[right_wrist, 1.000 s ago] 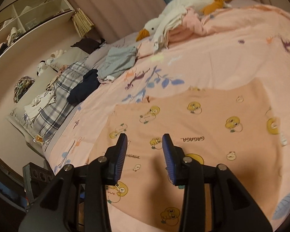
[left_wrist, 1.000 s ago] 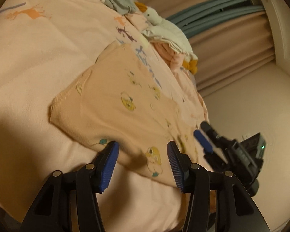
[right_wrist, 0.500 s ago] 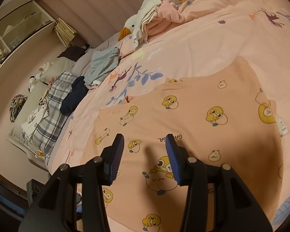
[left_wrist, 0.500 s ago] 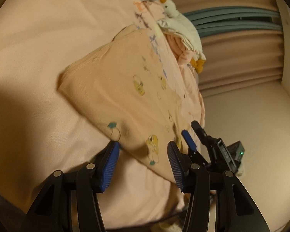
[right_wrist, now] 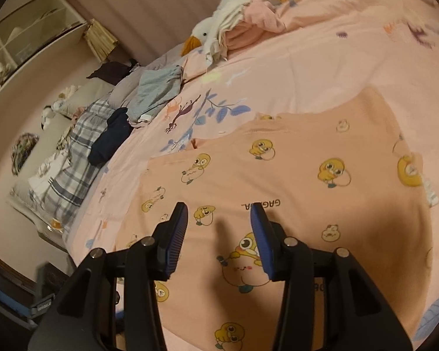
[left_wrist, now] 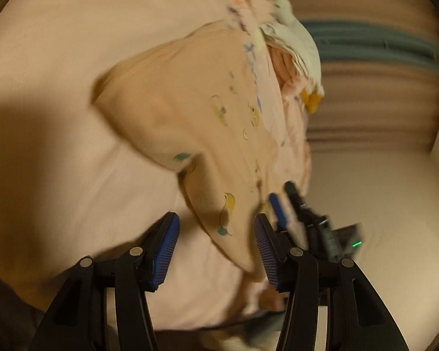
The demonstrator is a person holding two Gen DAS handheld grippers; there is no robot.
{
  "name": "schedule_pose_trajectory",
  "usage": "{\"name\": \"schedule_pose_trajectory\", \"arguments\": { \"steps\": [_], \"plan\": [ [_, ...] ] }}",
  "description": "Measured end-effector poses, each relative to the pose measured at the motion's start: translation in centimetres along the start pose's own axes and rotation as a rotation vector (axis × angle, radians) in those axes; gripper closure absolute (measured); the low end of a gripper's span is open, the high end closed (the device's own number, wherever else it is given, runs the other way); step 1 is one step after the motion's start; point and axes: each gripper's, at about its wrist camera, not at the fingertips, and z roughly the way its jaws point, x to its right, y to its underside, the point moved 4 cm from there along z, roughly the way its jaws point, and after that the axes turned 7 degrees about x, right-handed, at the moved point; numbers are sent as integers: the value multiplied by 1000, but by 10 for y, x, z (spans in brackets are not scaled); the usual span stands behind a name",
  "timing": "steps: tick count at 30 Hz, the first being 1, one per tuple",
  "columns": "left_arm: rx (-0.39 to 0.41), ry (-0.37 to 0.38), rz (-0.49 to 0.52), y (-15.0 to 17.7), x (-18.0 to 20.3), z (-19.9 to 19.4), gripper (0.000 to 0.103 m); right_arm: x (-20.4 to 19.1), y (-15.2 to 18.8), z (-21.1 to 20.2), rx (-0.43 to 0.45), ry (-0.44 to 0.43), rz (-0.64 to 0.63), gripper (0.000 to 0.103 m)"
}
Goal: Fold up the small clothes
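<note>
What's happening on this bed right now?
A person with a gripper in each hand is working on an orange duck-print garment spread on a pink bedspread. Both grippers are open and hold nothing. The left gripper has a corner of the garment lying between its fingers, ungripped. The right gripper hangs over the garment's printed middle; its jaws have just been opening. No fold is under way yet. Other clothes and a plush goose lie further back.

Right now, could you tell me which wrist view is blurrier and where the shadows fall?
Left wrist view: motion-blurred, with the peach garment and curtain smeared, and a dark shadow across the bedcover at left. Right wrist view: mostly sharp, fisheye-bent at the edges; the right claw casts a shadow on the garment.
</note>
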Motion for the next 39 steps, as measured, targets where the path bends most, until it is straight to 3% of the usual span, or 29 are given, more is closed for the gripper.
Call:
{"name": "schedule_pose_trajectory", "arguments": {
  "steps": [4, 7, 11, 18, 25, 29, 31, 34, 35, 37, 39],
  "plan": [
    [-4, -6, 38, -5, 10, 14, 51, -2, 4, 3, -16, -5, 0, 58],
    [34, -30, 83, -8, 20, 26, 51, -5, 5, 1, -13, 2, -24, 58],
    [85, -5, 86, -13, 23, 26, 51, -6, 4, 1, -13, -21, -25, 58],
    [275, -56, 137, -37, 9, -10, 54, 0, 8, 5, -34, 3, -37, 58],
    [204, -71, 220, -38, 23, 10, 54, 1, 10, 9, -42, 8, -23, 58],
    [170, -23, 127, -55, 20, 22, 54, 0, 11, 9, -41, 9, -39, 58],
    [161, -16, 135, -59, 23, 23, 55, -1, 13, 10, -37, 21, -64, 68],
    [208, -118, 227, -57, 27, 25, 72, 0, 16, 16, -48, 4, -61, 84],
    [236, -155, 265, -54, 28, 25, 75, 2, 19, 19, -58, -4, -55, 86],
    [279, -190, 324, -49, 33, 24, 75, 8, 24, 29, -75, 54, -72, 103],
    [323, -256, 405, -43, 41, 27, 78, 11, 26, 33, -74, 71, -80, 103]
  ]
}}
